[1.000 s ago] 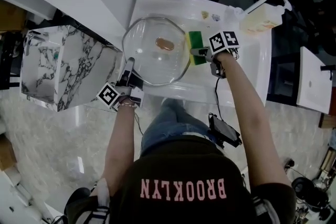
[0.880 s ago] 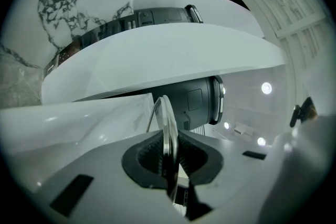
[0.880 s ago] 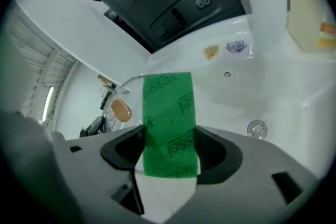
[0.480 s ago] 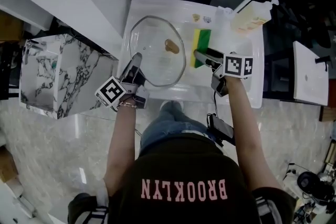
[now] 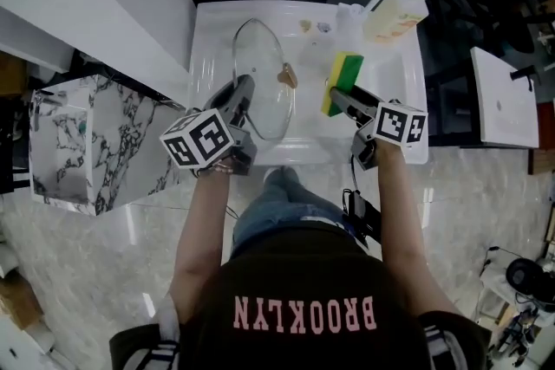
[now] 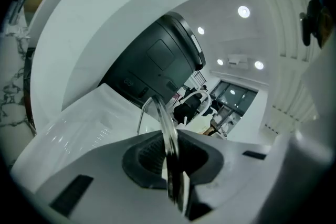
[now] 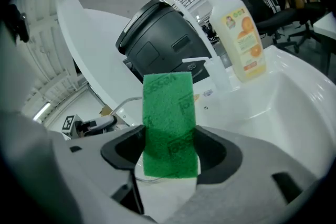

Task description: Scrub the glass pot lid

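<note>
The white sink (image 5: 395, 104) is seen from above, and the work is best kept over its basin so that water and suds are caught there. The glass pot lid (image 5: 260, 65) is held up on edge over the left part of the basin. Whether its lower rim rests on the basin floor cannot be told. Its near rim is clamped between the closed jaws of the left gripper (image 5: 242, 91). Because only a thin strip of glass is pinched, the lid is judged likely to pivot or slip if it is pushed hard far from that grip. Pressure should therefore be kept moderate, and strokes begun close to the held edge. A detergent bottle (image 5: 395, 17) stands at the back right corner, well apart from the lid. The sponge (image 5: 344, 78), green scouring face over yellow body, is pinched by its near end in the right gripper (image 5: 336, 95). It is held near the lid but apart from the glass. The green face should be turned flat against the glass before contact is made, so that an edge is not dragged across it. The brown knob (image 5: 287, 77) shows on the side facing the sponge and should be worked around, not struck.
</note>
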